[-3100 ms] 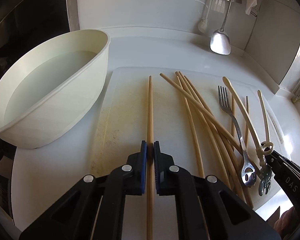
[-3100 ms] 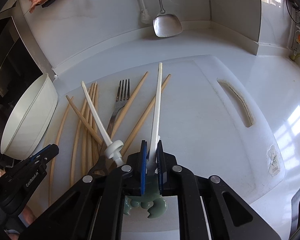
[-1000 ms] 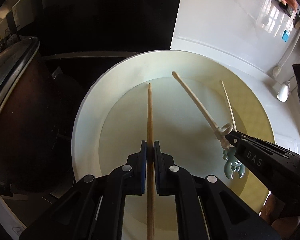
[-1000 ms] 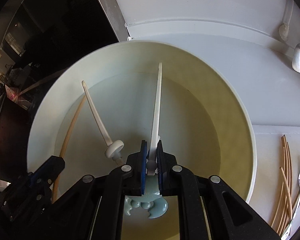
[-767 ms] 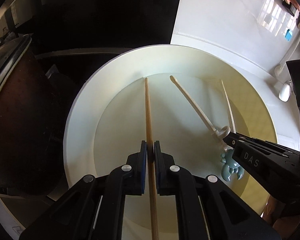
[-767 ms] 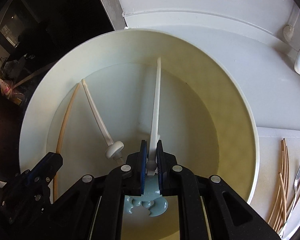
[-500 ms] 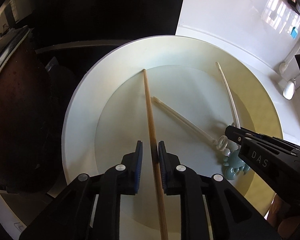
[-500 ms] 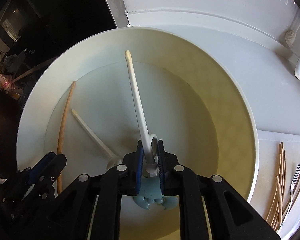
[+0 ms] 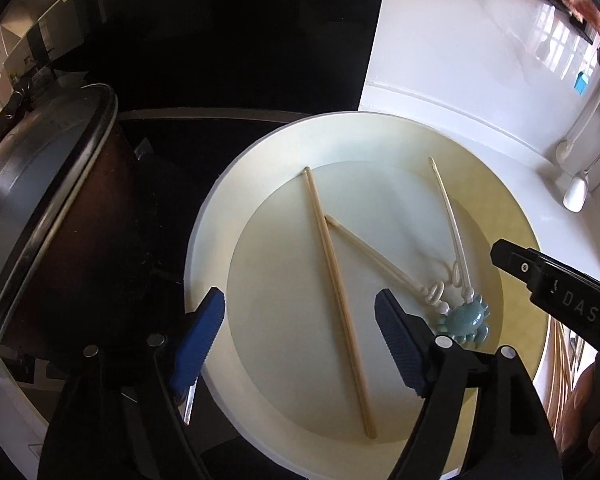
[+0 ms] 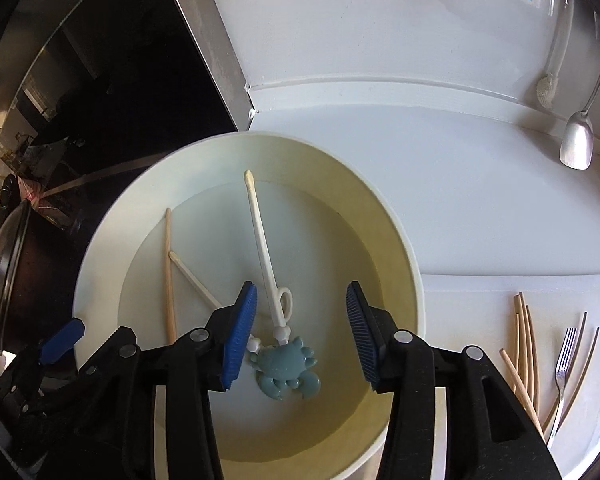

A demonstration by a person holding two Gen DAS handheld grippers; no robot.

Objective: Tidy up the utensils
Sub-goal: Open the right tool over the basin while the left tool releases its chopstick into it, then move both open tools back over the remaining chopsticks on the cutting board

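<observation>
Big white basin (image 9: pixel 220 240) on counter (image 10: pixel 480 200), filling both views. Wooden chopstick (image 9: pixel 336 292) lying flat inside, dropped, touching no pad. White training chopsticks (image 10: pixel 264 256) w/ blue crab clip (image 10: pixel 286 366) flat on basin floor too, one stick crossing under wooden one. Left gripper (image 9: pixel 300 332) jaws opening, spread wide, nothing pinched. Right gripper (image 10: pixel 302 332) opening as well, crab clip below gap, pads clear. More chopsticks (image 10: pixel 522 344) & fork (image 10: pixel 562 364) on board at right.

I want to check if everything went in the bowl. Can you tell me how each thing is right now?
Bowl: upright, holding utensils.
Wooden chopstick: lying flat in bowl.
Crab chopsticks: lying in bowl, released.
Left gripper: opening, empty.
Right gripper: opening, empty.
Fork: lying on board.
</observation>
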